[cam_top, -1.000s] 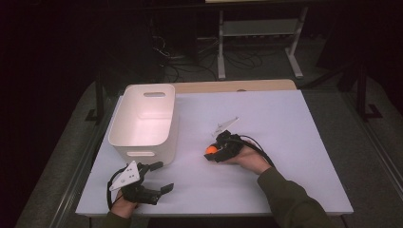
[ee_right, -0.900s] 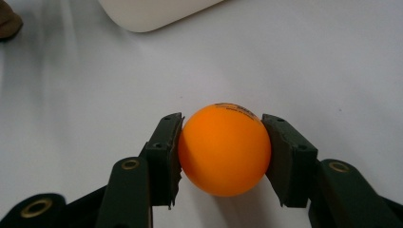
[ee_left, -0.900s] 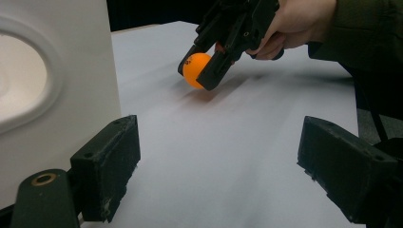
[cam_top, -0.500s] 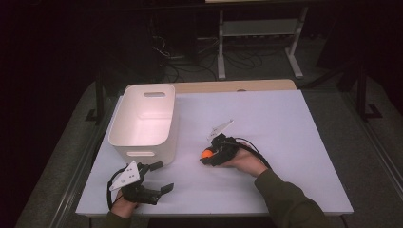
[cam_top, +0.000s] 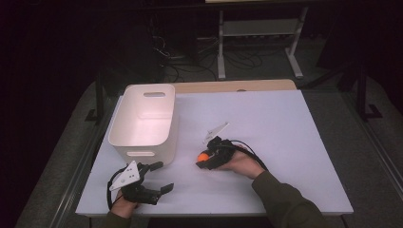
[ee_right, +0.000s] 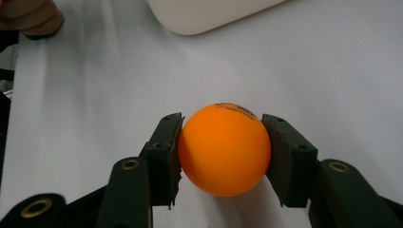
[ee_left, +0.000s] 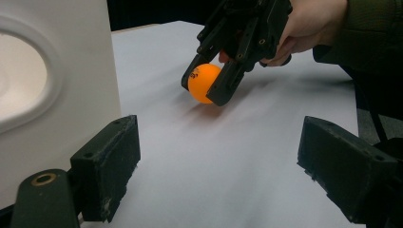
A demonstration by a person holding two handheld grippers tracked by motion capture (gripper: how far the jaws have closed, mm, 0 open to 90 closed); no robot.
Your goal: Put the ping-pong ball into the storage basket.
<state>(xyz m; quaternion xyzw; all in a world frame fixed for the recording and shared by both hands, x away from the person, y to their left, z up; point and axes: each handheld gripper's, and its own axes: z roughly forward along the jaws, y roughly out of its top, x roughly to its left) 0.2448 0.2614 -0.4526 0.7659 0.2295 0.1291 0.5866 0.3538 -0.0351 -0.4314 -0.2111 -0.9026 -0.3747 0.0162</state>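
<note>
We've got a white table (cam_top: pixel 285 142) here, with a strip of bare wood along its far edge. Sitting right on it at our left is a white plastic bin (cam_top: pixel 142 126) with handle cutouts, upright.

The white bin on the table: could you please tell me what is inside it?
In the high view, the white bin shows only bare white floor and walls inside. The strip just behind its near wall is hidden, so something small there cannot be ruled out.

Orange ball (ee_left: pixel 203 83) between right gripper's (ee_left: pixel 215 84) jaws
</note>
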